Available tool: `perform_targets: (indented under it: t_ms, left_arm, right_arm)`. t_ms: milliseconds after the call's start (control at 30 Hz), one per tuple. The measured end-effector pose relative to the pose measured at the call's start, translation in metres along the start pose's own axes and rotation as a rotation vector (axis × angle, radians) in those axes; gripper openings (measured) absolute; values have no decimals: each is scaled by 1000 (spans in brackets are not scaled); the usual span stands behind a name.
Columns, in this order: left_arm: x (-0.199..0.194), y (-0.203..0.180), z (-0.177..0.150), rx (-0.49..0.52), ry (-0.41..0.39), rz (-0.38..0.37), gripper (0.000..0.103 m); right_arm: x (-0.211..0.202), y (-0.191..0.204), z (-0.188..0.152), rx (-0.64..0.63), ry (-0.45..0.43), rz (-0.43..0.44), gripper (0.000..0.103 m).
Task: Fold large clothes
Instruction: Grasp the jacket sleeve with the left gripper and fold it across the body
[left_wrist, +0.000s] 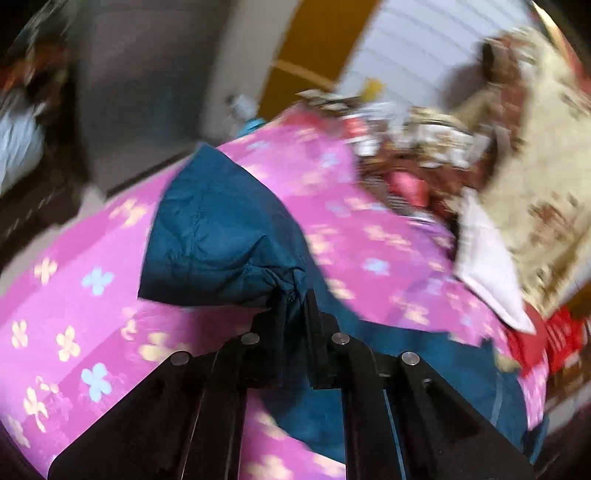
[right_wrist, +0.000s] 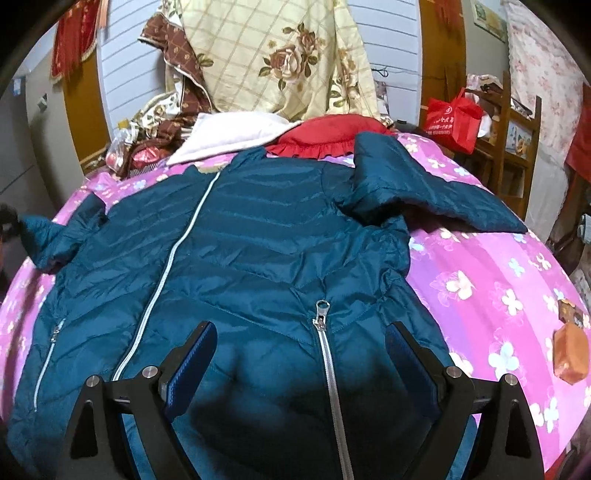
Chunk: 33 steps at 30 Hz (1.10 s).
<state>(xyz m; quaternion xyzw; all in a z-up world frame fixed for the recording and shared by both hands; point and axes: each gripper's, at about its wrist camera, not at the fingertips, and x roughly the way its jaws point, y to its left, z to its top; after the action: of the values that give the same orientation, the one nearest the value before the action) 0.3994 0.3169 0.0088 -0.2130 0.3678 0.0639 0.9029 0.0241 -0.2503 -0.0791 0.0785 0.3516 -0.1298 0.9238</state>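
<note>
A teal quilted jacket (right_wrist: 258, 251) lies front-up on a pink flowered bed sheet (right_wrist: 498, 266), its white zipper running down the middle. Its right sleeve (right_wrist: 424, 192) is bent across the sheet. My right gripper (right_wrist: 299, 354) is open just above the jacket's lower front, one finger on each side of a pocket zipper (right_wrist: 320, 317). My left gripper (left_wrist: 291, 306) is shut on the cuff of the left sleeve (left_wrist: 221, 236) and holds it lifted off the sheet (left_wrist: 74, 295). That lifted sleeve also shows at the far left of the right wrist view (right_wrist: 51, 236).
A floral quilt (right_wrist: 280, 55), a white cloth (right_wrist: 229, 136) and a red cushion (right_wrist: 325, 136) are piled at the head of the bed. A red bag (right_wrist: 454, 114) sits on a wooden shelf at the right. A small orange packet (right_wrist: 570, 354) lies on the sheet.
</note>
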Motion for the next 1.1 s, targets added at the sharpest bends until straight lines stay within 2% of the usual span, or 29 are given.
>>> perform_targets:
  t_ms: [100,200,367,433,533,600,633,733,767,867,900,933,967,1100]
  left_arm:
    - [-43,-69,-12,140,-36,-93,7]
    - [-81,-139,-39,266,-52,-205,7]
    - [-108,-248,-111,419,15,-401,7]
    - [-110,-280,-144,469,45,-440,7]
    - [-101,-320,-189,519,89,-454,8]
    - [-92,-337,-218,543,131,-448,14]
    - [-87,-340,-230,558,156,-446,20]
    - [-85,-344,-267,592,211,-448,27]
    - [-87,-340,-276,599,222,-452,27]
    - [-104,-318,-298,604,236,-475,37]
    - [-112,-307,-303,600,222,-470,46]
    - [-119,-295,-309,598,201,-455,54]
    - [-126,-283,-313,596,176,-429,57]
    - [-139,-227,-334,579,80,-266,59]
  right_arm:
    - [-14,-12,-3,25,-25,23,90]
    - [-26,-27,-8,58,-41,36,90]
    - [-42,-52,-16,115,-57,52,90]
    - [-46,-62,-17,132,-62,47,90]
    - [-51,-76,-19,167,-65,56,90]
    - [-54,-85,-20,194,-65,66,90]
    - [-54,-88,-19,205,-68,70,90]
    - [-58,-94,-16,242,-90,87,90]
    - [-58,-93,-13,250,-92,100,90]
    - [-55,-85,-2,239,-71,127,90]
    - [-51,-80,5,233,-55,145,91]
    - [-45,-75,12,231,-38,163,91]
    - [-38,-69,19,231,-18,178,91]
    - [9,-53,49,263,62,232,91]
